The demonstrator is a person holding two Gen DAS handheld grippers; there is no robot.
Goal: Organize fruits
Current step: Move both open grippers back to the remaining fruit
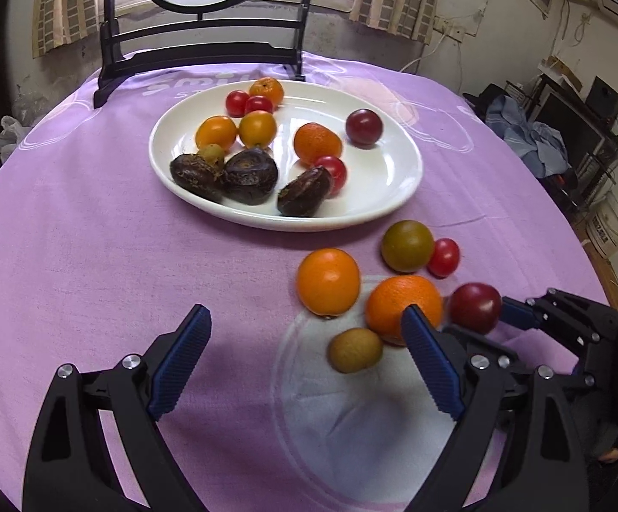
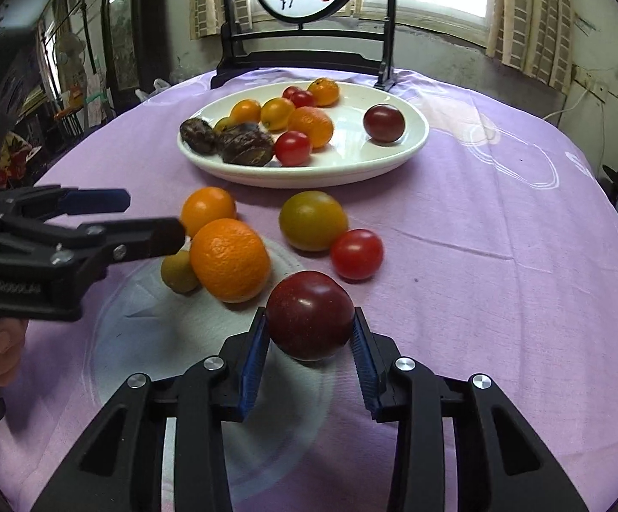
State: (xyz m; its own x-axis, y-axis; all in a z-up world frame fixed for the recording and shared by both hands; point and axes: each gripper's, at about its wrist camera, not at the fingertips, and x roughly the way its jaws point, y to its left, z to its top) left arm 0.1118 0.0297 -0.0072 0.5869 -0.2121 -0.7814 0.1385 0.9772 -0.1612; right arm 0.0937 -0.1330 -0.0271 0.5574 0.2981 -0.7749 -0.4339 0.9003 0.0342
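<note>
Progress: I count about a dozen fruits on plate (image 2: pixel 411 145) | five loose at frame centre | right gripper (image 2: pixel 309 333) fingers pinching dark plum (image 2: pixel 309 313) | left gripper (image 1: pixel 304 333) fingers spread, empty

Dark red plum (image 2: pixel 309 315) clamped between blue pads of right gripper (image 2: pixel 309 337), just above purple cloth. Loose nearby: large orange (image 2: pixel 229 259), smaller orange (image 2: pixel 208 210), green-brown fruit (image 2: pixel 313 220), cherry tomato (image 2: pixel 356 254), small olive fruit (image 2: pixel 178 273) (partly hidden). White plate (image 2: pixel 411 145) loaded with mixed fruits.
</note>
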